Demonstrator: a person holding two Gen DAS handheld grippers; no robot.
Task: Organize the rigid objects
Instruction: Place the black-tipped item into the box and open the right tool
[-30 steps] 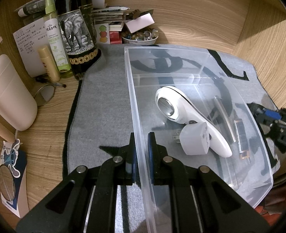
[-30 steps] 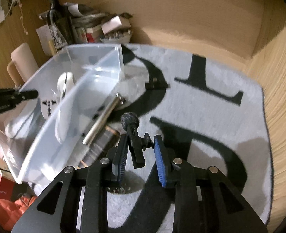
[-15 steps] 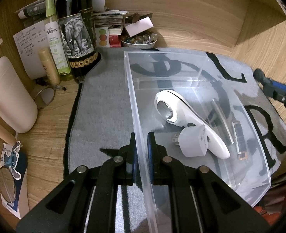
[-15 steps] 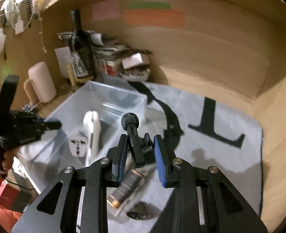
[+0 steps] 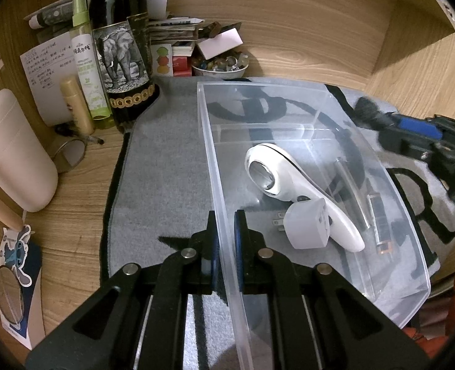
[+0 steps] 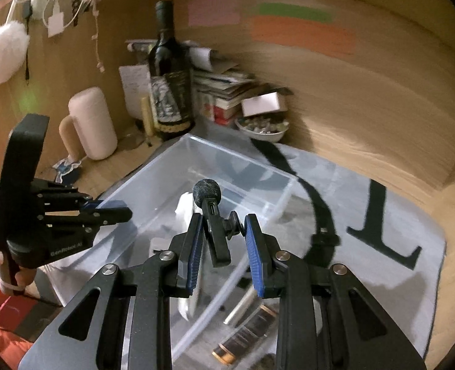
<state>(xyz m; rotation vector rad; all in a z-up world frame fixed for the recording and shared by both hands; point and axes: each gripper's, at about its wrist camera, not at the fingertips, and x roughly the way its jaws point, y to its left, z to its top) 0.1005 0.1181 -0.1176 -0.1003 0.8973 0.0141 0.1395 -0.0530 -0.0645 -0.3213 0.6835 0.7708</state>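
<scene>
A clear plastic bin [image 5: 335,98] sits on a grey mat. My left gripper [image 5: 225,240] is shut on the bin's left wall; it shows in the right wrist view [image 6: 104,214] too. Inside lie a white handheld device [image 5: 289,182], a white plug adapter [image 5: 307,229], a metal rod [image 5: 350,194] and a dark cylinder [image 5: 380,222]. My right gripper [image 6: 224,240] is shut on a small black microphone [image 6: 213,215] with a foam head and holds it above the bin [image 6: 153,191]. It shows at the right of the left wrist view [image 5: 390,126].
A dark wine bottle [image 5: 122,46], a green spray bottle [image 5: 88,71], a gold tube [image 5: 74,104], stacked papers and a bowl of trinkets [image 5: 219,64] crowd the back left. A beige jug [image 5: 14,154] stands left. Wooden walls enclose the back and right.
My right gripper has risen from the mat with the microphone and moved left, over the bin. My left gripper has stayed clamped on the bin wall.
</scene>
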